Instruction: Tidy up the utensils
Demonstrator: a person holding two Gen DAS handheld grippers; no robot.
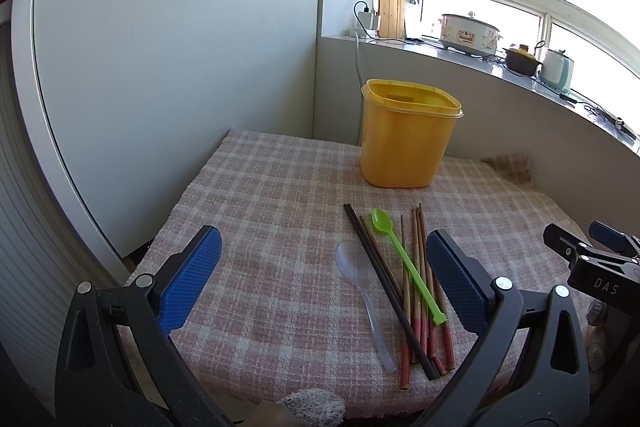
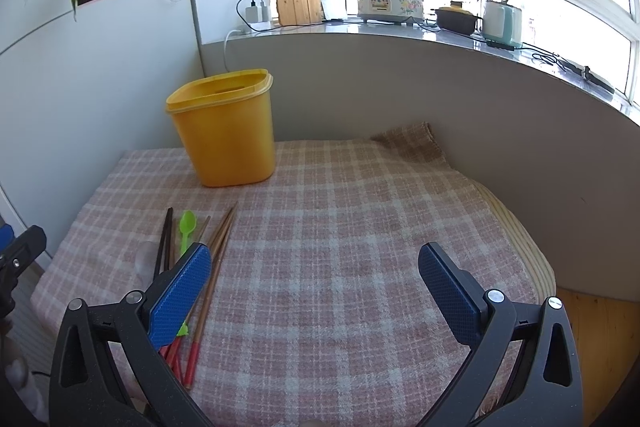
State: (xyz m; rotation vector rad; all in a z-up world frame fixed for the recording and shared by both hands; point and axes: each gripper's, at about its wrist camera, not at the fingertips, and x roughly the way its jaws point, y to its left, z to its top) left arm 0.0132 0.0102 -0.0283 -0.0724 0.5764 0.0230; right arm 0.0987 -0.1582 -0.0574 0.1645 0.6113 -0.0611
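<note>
Left gripper (image 1: 324, 279) spread wide over the checked cloth (image 1: 260, 211), nothing held. In front of the yellow bin (image 1: 408, 135), near its base, a loose bundle: clear spoon (image 1: 360, 279) leftmost, then dark chopsticks (image 1: 384, 283), green spoon (image 1: 404, 259) lying across brown red-tipped chopsticks (image 1: 420, 279). Bin upright toward the back of the cloth, apart from the bundle. Right gripper (image 2: 314, 291) gaping equally wide and empty, right of the bundle, its left finger (image 2: 180, 299) above the chopstick handles.

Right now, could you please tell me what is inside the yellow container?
Through the open top of the yellow container only its inner walls show; no utensil sticks out. Its bottom is hidden by the walls, so I cannot tell whether it is empty.
</note>
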